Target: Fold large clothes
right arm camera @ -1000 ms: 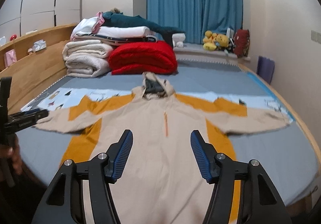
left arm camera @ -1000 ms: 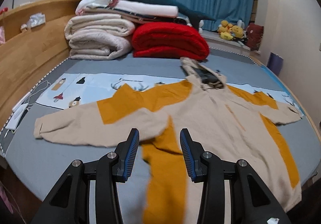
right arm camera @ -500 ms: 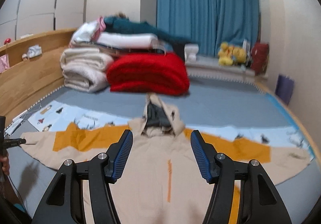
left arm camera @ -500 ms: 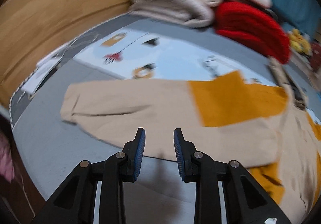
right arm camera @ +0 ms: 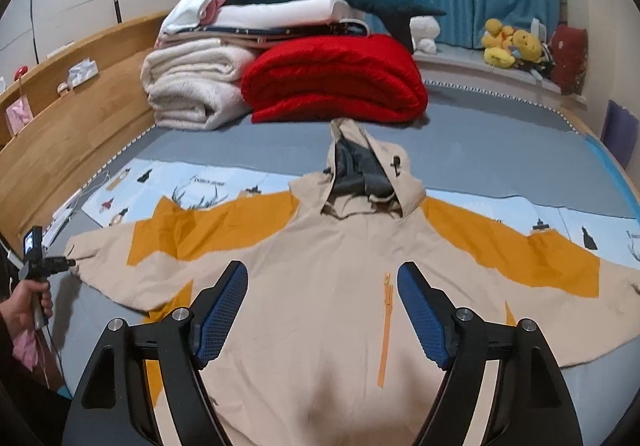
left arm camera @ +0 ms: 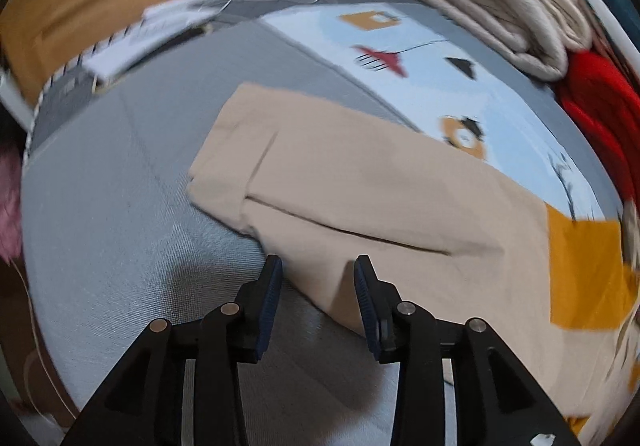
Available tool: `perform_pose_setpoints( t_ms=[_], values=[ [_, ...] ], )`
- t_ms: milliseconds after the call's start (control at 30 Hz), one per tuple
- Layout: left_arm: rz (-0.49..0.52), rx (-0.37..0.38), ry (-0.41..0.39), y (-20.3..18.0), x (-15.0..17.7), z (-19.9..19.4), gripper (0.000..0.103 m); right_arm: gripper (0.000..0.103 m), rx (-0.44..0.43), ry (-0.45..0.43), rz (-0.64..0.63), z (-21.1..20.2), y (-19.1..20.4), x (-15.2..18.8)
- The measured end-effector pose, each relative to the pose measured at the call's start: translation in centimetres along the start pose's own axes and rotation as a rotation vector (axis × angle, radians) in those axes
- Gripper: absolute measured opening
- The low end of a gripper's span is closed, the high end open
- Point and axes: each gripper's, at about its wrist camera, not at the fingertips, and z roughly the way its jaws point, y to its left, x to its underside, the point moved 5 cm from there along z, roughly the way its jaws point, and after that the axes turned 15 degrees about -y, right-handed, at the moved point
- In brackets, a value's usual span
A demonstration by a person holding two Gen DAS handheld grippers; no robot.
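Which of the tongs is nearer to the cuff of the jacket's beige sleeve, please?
Left. The left tongs are open at the sleeve's lower edge, close to the cuff. The right tongs hover open over the jacket's chest, far from it.

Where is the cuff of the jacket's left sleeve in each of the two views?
Left wrist view: the cuff lies center-left, just beyond the open left gripper.
Right wrist view: the cuff lies at the far left edge, beside the left gripper.
Shared landmark: the red blanket behind the jacket.
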Motion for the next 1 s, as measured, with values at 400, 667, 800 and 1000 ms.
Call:
perform_pose_setpoints(
  t_ms=[400,667,800,1000],
  values=[
    [-0.054,-0.011,-0.136,-3.0,-4.2,-3.9,0.001,0.018,0.050,0.095,0.075,1.0,-1.9,1.8],
    [0.014,0.280,-0.342,-17.3,-5.5,-20.6,0.000,0.035,0.113,0.092,0.145,-1.8,-3.7,1.3],
    [0.098,0.492,-0.340,-26.3,-0.9,-26.7,0.000,0.050,0.117,0.119,0.171,-3.4,-4.2,2.2],
    [0.305,0.737,-0.228,-39.5,9.8,-29.8,0.000,0.047,0.138,0.102,0.172,-5.6,-4.3,3.4]
  ],
)
